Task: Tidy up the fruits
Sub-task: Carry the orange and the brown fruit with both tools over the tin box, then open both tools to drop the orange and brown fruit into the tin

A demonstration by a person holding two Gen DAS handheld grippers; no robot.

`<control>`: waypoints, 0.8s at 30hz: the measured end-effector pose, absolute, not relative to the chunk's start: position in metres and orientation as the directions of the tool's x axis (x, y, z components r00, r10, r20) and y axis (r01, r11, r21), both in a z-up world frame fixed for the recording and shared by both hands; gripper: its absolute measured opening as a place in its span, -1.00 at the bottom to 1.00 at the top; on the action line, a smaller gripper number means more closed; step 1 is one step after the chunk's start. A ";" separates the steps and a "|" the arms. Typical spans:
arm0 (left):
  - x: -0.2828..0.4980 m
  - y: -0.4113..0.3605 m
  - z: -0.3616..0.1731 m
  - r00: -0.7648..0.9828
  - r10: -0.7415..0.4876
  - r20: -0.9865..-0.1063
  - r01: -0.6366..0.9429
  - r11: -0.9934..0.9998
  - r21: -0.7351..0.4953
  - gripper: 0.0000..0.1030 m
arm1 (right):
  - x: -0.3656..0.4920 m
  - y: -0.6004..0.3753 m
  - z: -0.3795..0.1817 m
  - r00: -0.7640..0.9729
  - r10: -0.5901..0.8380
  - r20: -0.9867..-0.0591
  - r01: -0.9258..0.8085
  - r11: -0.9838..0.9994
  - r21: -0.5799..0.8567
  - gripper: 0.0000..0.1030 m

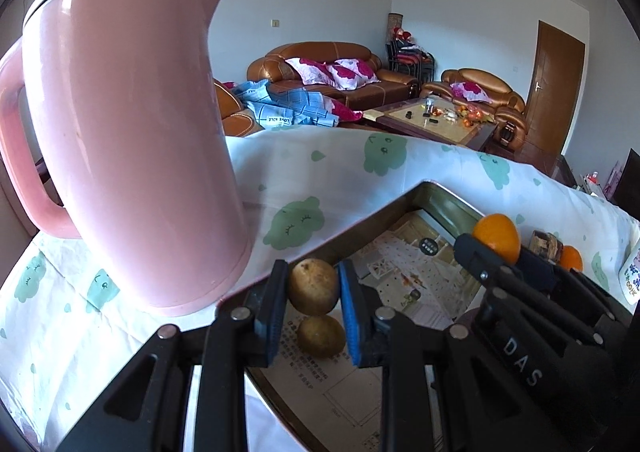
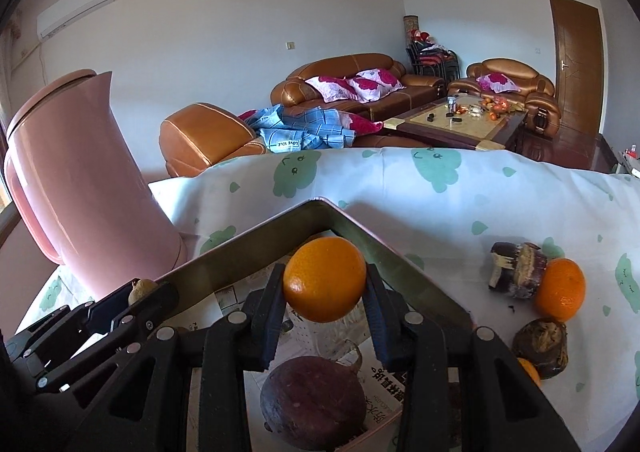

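Observation:
In the left wrist view my left gripper (image 1: 313,272) is shut on a small round brown fruit (image 1: 313,288), held over the near corner of a metal tray (image 1: 360,223) lined with printed paper. A second brown fruit (image 1: 322,336) lies in the tray just below it. In the right wrist view my right gripper (image 2: 325,276) is shut on an orange (image 2: 325,279) above the same tray (image 2: 248,248). A dark purple round fruit (image 2: 314,402) rests in the tray under it. The left gripper's fingers (image 2: 120,308) show at the lower left of that view.
A tall pink kettle (image 1: 128,131) stands close on the left, by the tray's edge. On the cloud-print cloth (image 2: 420,203) right of the tray lie another orange (image 2: 560,289), a cut dark purple piece (image 2: 518,270) and a brown lump (image 2: 541,348). Sofas stand beyond the table.

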State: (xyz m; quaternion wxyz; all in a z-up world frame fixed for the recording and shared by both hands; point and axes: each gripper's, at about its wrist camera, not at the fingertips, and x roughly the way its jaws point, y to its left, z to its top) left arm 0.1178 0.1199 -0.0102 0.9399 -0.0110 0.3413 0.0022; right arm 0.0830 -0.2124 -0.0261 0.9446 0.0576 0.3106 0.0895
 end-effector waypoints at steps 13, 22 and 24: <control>0.120 0.118 -0.014 0.756 0.012 -0.654 -0.015 1.000 0.000 -0.48 | 0.093 -0.210 -0.035 0.749 0.267 -0.607 -0.179 0.963 0.202 -0.21; 0.124 0.119 -0.018 0.749 0.018 -0.662 -0.022 1.000 0.002 -0.49 | 0.093 -0.209 -0.037 0.737 0.327 -0.592 -0.222 0.944 0.244 -0.20; 0.124 0.120 -0.018 0.747 0.016 -0.665 -0.023 1.000 -0.002 -0.49 | 0.092 -0.212 -0.037 0.737 0.343 -0.583 -0.229 0.937 0.262 -0.19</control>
